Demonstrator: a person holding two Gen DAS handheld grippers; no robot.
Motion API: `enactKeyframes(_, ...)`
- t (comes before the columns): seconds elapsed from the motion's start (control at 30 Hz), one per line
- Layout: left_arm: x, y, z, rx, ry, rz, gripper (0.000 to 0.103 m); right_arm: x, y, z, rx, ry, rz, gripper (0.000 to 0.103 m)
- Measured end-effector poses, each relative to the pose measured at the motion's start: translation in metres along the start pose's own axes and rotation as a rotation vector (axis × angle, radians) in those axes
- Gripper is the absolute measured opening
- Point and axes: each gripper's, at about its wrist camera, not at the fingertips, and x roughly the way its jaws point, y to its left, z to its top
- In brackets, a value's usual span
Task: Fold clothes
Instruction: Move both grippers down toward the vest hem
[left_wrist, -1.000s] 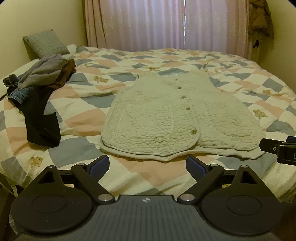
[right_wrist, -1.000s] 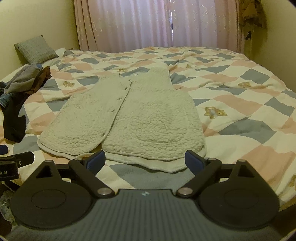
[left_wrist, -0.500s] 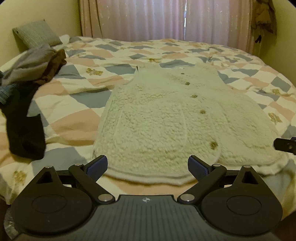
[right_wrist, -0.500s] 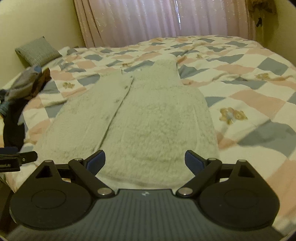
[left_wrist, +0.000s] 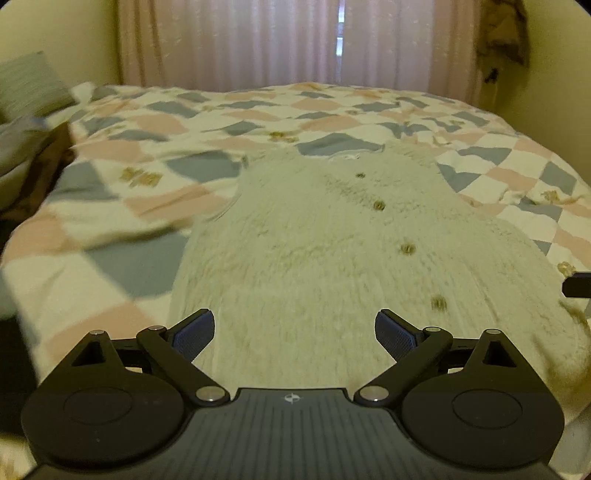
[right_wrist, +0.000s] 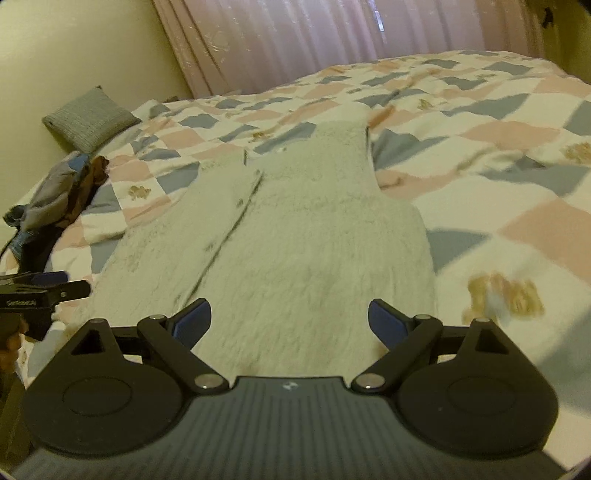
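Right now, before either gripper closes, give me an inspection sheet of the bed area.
Surface: bed quilt, checked, slightly rumpled.
Job's things: fleece vest spread flat, buttoned, hem nearest both grippers.
Clutter: heap of dark clothes at left edge; grey cushion by wall.
Grippers: left gripper open over hem; right gripper open over hem; nothing held.
Cables: nothing seen.
Surroundings: pink curtains, yellow walls.

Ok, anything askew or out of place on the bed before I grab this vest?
The fleece vest lies flat and buttoned. The only untidy thing is a heap of dark clothes bunched at the quilt's edge, apart from the vest.
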Motion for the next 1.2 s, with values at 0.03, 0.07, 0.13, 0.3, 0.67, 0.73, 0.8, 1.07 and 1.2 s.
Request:
enactKeyframes(0.03, 0.007, 0.001, 0.007, 0.011, 0.000, -0.017, 0.096, 0.005, -0.005, 0.007, -0.008, -0.004, 0.015, 0.090)
enactKeyframes(0.07, 0.014, 0.001, 0.015, 0.026, -0.003, -0.027, 0.096, 0.011, -0.009, 0.014, -0.021, -0.011, 0.028, 0.089)
enactKeyframes(0.13, 0.033, 0.002, 0.032, 0.076, -0.009, -0.043, 0.096, 0.022, -0.018, 0.030, -0.058, -0.024, 0.048, 0.087)
enactKeyframes(0.3, 0.083, 0.010, 0.084, 0.203, -0.025, -0.068, 0.095, 0.060, -0.045, 0.081, -0.149, -0.024, 0.067, 0.085)
enactKeyframes(0.67, 0.219, 0.063, 0.183, 0.165, -0.017, -0.167, 0.063, 0.169, -0.111, 0.192, -0.114, 0.006, 0.148, 0.058)
enactKeyframes(0.73, 0.241, 0.070, 0.190, 0.167, -0.029, -0.167, 0.070, 0.193, -0.118, 0.208, -0.117, 0.006, 0.130, 0.058)
enactKeyframes(0.8, 0.260, 0.079, 0.197, 0.144, -0.042, -0.154, 0.072, 0.215, -0.125, 0.220, -0.101, 0.012, 0.125, 0.060)
enactKeyframes(1.07, 0.313, 0.116, 0.208, 0.018, -0.053, -0.242, 0.078, 0.272, -0.156, 0.240, 0.024, 0.051, 0.178, 0.064)
enactKeyframes(1.2, 0.330, 0.119, 0.211, -0.004, -0.036, -0.310, 0.084, 0.285, -0.166, 0.235, 0.088, 0.068, 0.246, 0.072)
